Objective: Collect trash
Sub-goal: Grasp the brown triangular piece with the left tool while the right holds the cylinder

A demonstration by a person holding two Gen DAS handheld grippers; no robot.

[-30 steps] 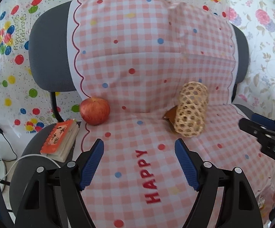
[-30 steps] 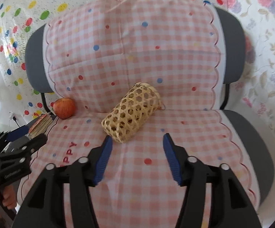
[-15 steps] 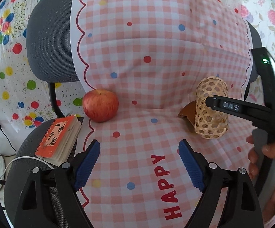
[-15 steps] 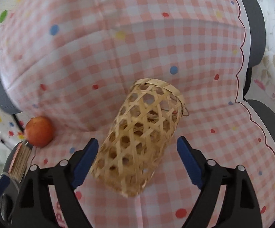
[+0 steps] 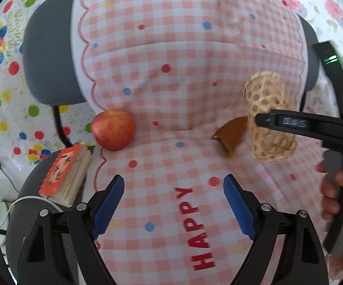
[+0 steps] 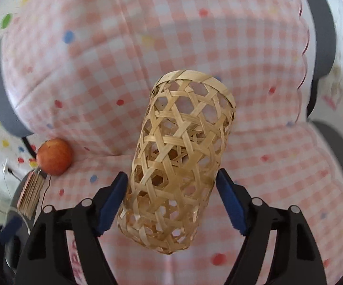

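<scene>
With its spread fingers straddling the woven bamboo basket point(image 6: 178, 163) at centre frame, the right gripper point(image 6: 171, 199) is risking rolling it sideways, while the left gripper point(image 5: 173, 204) is hovering released.

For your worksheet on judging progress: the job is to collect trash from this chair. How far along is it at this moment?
Done: nothing looks collected yet; the brown scrap lies on the checked seat cover.
In hand: the right gripper straddles the woven basket, lying on its side; its jaws look open, not clamped. The left gripper is open and empty.
Left: grasp the basket, put the scrap in. The apple and booklet sit untouched.
</scene>
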